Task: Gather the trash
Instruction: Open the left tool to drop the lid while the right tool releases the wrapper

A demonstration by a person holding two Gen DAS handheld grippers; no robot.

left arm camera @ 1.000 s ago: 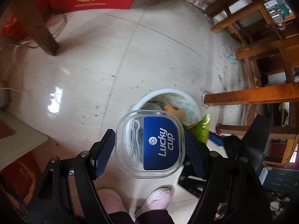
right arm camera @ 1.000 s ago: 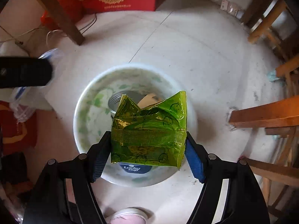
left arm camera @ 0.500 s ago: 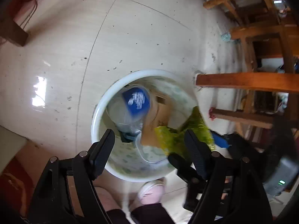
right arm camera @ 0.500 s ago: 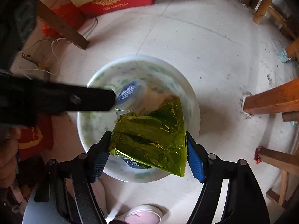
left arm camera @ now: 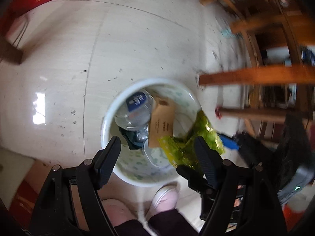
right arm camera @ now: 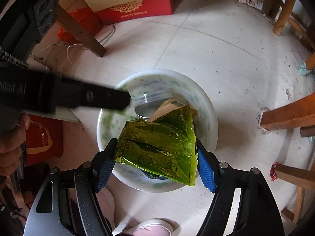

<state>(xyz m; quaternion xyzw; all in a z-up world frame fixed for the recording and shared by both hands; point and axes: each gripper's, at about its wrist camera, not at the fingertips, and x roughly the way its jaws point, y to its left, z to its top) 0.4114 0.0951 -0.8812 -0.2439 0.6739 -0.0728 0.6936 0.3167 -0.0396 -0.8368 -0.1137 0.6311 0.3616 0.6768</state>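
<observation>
Green foil wrapper (right arm camera: 159, 147): clamped in right gripper (right arm camera: 156, 157) above white bin (right arm camera: 213, 129). Left gripper (left arm camera: 155, 155): spread apart, holding nothing, over same bin.

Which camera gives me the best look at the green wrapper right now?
The right wrist view: the green wrapper fills the centre, clamped in the right gripper above the bin. The left wrist view shows only a blurred part of it, partly hidden behind a finger of the open left gripper.
</observation>
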